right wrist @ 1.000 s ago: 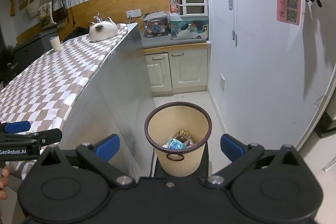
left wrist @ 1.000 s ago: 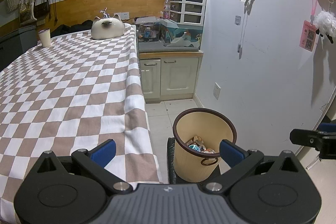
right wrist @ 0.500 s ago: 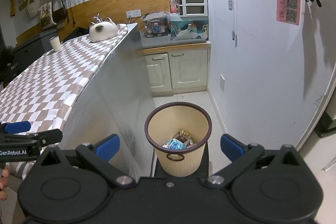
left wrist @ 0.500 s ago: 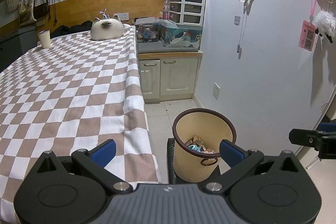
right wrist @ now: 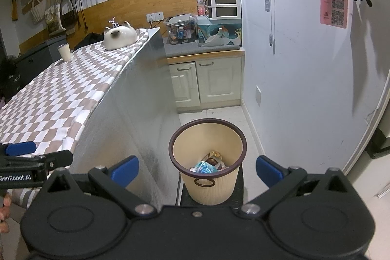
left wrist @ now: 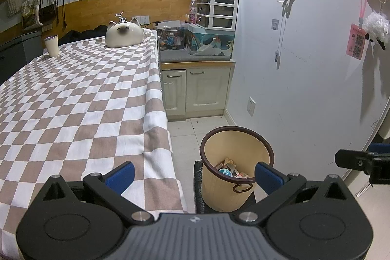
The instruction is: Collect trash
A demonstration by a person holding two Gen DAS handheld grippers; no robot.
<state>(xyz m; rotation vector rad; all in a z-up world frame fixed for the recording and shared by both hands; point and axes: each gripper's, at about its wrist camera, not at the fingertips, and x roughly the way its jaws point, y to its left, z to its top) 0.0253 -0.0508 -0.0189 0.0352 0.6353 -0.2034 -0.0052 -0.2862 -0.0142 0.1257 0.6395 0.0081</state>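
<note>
From the left wrist view I find my left gripper spread and empty, the checked table free of litter; the right wrist view shows my right gripper likewise agape above the bin holding the wrappers, so collection appears complete.

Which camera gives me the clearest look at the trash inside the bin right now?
The right wrist view: the bin sits centred between the open fingers, with the trash fully exposed. In the left wrist view the bin is off to the right and its near rim hides part of the trash.
</note>
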